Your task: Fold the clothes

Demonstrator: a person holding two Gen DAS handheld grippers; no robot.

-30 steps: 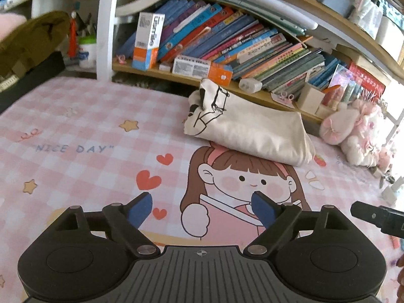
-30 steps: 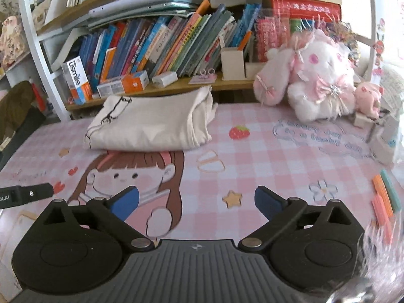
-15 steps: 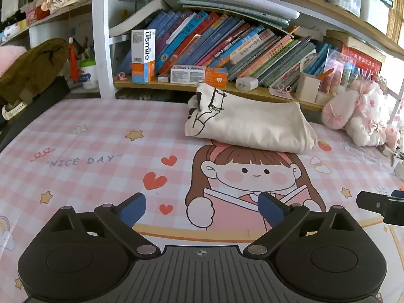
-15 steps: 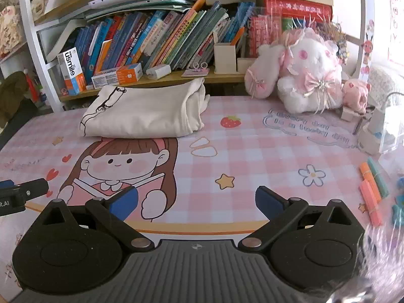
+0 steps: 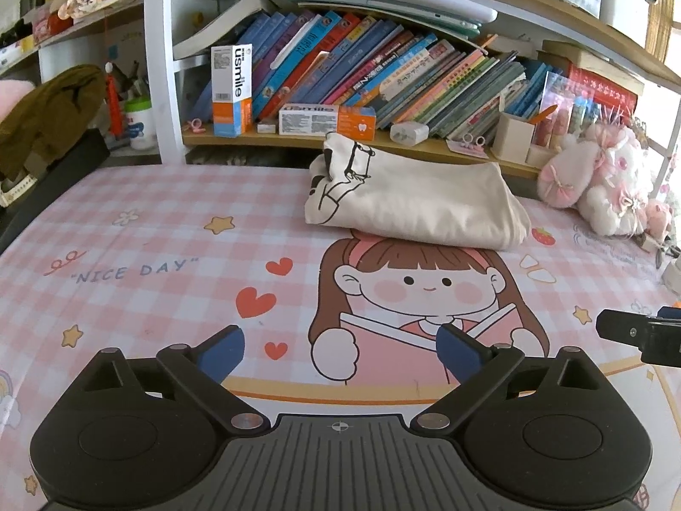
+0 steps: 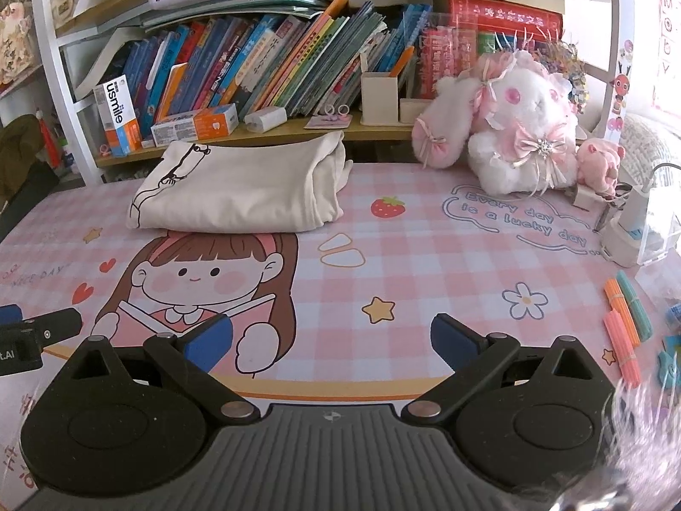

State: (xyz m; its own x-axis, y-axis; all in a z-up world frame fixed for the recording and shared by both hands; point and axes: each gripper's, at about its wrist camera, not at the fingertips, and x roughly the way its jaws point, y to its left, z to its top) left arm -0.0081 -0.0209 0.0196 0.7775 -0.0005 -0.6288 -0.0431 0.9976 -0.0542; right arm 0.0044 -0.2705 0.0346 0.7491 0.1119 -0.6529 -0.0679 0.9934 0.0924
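A cream garment with a black line drawing [image 5: 417, 204] lies folded in a flat bundle at the back of the pink checked desk mat [image 5: 161, 230], just in front of the bookshelf. In the right wrist view the same garment [image 6: 238, 196] sits left of centre. My left gripper [image 5: 340, 347] hovers over the mat's cartoon girl, well short of the garment, jaws wide open and empty. My right gripper [image 6: 332, 340] is open too, with nothing between its fingers, and stands equally far back. Each gripper's tip shows at the edge of the other's view.
A low shelf [image 5: 383, 140] crammed with books and boxes runs behind the garment. Plush toys [image 6: 510, 127] sit at the back right, beside a white charger and cable [image 6: 630, 221]. Coloured sticks [image 6: 625, 319] lie at the right edge. A dark bag [image 5: 47, 119] rests at the left.
The left wrist view has rolled level from a tilt, and the left jaws have spread a little wider. The garment has not moved.
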